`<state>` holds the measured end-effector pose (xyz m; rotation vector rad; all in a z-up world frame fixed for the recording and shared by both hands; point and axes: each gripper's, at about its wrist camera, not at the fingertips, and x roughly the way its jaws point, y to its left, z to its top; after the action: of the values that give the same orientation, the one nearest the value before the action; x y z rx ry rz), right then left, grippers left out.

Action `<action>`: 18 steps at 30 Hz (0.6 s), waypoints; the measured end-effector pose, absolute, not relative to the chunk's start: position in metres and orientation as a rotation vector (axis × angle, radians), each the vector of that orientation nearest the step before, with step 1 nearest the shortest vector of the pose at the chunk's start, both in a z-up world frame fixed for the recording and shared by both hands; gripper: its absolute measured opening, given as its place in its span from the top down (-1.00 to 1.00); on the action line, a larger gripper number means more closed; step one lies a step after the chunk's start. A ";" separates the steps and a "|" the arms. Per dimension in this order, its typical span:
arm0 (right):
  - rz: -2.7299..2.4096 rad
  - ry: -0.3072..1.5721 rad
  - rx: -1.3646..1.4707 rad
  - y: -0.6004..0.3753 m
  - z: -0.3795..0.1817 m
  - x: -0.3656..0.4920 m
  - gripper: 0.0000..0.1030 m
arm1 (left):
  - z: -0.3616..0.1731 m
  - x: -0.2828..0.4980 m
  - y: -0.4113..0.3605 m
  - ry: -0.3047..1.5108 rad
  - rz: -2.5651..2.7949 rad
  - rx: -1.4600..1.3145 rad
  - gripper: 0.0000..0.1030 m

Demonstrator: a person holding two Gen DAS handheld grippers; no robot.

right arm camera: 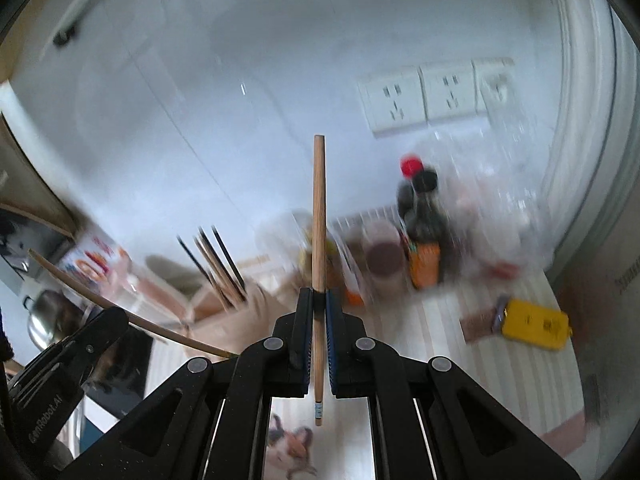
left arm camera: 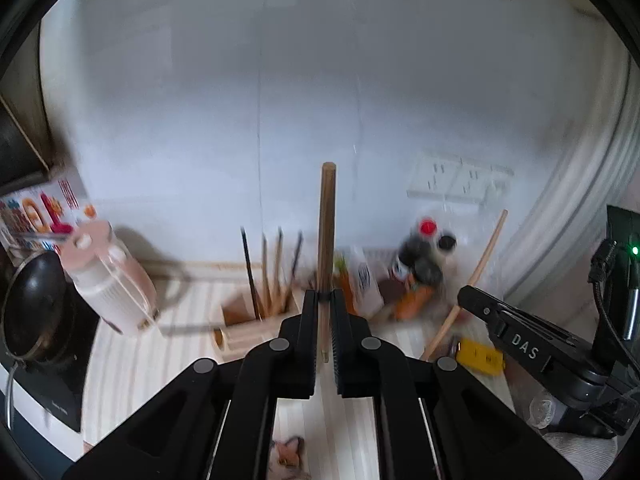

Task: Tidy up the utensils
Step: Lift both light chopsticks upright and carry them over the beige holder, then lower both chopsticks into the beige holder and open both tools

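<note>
My left gripper is shut on a wooden chopstick that stands upright between its pads. My right gripper is shut on a second wooden chopstick, also upright, its lower tip hanging below the jaws. Both are held above a light wooden counter. A wooden utensil holder with several dark and wooden chopsticks stands behind and left of the left gripper; the same utensil holder shows blurred in the right wrist view. The right gripper with its chopstick appears at the right of the left wrist view.
Sauce bottles and jars crowd the back right by the wall sockets. A yellow box lies on the counter at right. A white pitcher, a dark wok and a cooktop are at left. A cat sticker is below.
</note>
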<state>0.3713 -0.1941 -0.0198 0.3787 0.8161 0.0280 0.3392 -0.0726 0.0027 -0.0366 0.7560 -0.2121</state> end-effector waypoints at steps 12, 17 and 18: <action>0.152 0.680 0.367 -0.145 0.032 0.451 0.88 | 0.011 0.408 -0.018 0.781 -0.029 -0.065 0.93; 0.176 0.682 0.323 -0.113 0.009 0.482 0.88 | -0.017 0.432 -0.006 0.853 0.001 -0.111 0.93; 0.177 0.683 0.312 -0.108 0.003 0.486 0.88 | -0.024 0.437 -0.005 0.869 0.004 -0.113 0.93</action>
<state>0.4863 -0.1083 0.0035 0.3121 0.6826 0.1767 0.4374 -0.0053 -0.0237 -0.1128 0.8690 0.0037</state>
